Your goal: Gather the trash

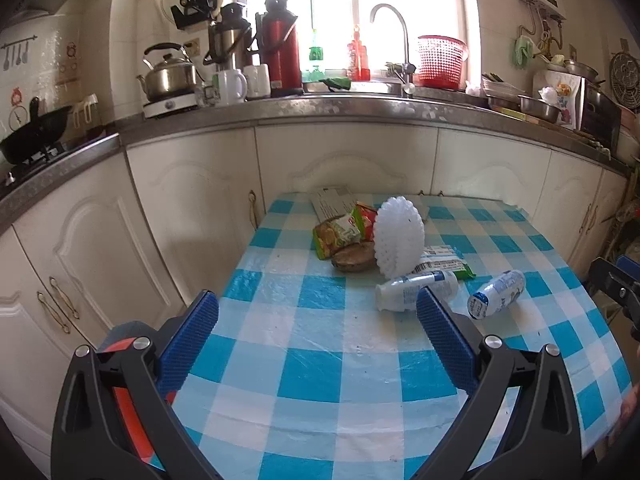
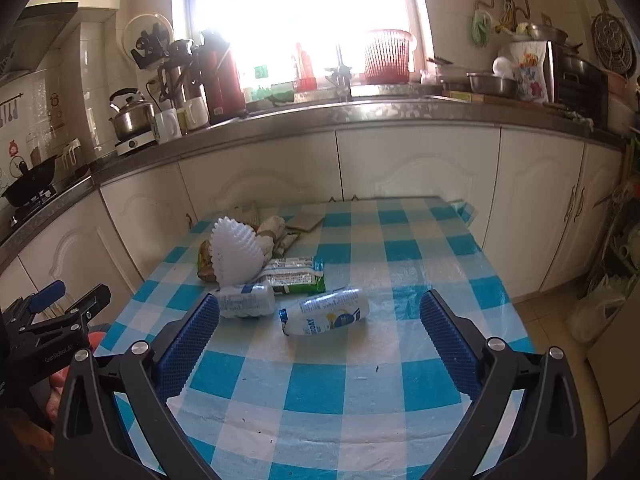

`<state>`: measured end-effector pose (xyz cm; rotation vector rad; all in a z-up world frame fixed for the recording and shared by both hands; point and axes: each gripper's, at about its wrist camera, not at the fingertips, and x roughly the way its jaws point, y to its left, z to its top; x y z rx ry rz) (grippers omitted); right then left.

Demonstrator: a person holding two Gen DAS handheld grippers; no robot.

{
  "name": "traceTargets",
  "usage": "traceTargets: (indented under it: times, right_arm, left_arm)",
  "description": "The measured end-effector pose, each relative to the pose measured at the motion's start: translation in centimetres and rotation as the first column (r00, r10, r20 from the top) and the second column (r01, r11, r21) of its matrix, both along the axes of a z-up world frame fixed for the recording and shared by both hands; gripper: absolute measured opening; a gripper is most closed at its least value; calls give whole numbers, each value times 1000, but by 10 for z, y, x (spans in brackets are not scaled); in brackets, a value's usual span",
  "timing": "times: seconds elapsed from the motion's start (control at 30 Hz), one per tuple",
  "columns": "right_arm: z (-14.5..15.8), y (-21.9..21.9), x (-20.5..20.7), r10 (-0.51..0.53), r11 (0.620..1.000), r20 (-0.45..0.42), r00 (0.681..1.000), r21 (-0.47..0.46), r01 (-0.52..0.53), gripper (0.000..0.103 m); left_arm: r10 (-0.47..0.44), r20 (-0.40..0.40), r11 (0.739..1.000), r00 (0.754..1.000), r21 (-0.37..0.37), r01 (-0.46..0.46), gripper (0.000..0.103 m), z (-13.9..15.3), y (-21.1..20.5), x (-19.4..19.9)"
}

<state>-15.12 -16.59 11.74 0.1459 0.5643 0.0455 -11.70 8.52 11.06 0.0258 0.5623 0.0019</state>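
Trash lies on the blue-and-white checked table. Two small white plastic bottles lie on their sides: one nearer the pile, the other to its right. Behind them stand a white foam fruit net, a green-white wrapper, a green snack packet, a red packet and a brown round lid. My left gripper is open, short of the bottles. My right gripper is open, with the right bottle just ahead between its fingers.
A grey card lies at the table's far edge. White cabinets and a steel counter with kettle, thermoses, sink tap and red basket stand behind. The right gripper's body shows at the left view's edge.
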Motion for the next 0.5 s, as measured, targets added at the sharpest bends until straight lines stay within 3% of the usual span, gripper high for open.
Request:
traceTargets:
  times: [0.1,0.2,0.5]
  right_arm:
    - [-17,-6,15,6,999,-56,998,44,-4,99]
    - [-30,-6,28,36,998,-97,995,53,-31,99]
    - [-71,-27,67,69,985,-236,969,170,-29,99]
  left_arm:
    - [-81,-57,991,995,-108,74,100,-13,6,15]
    - [-168,-97,966,981,-215,144,100,-26,7,33]
    - [-324,-203,937,924,-201,284,100,-68,-32,77]
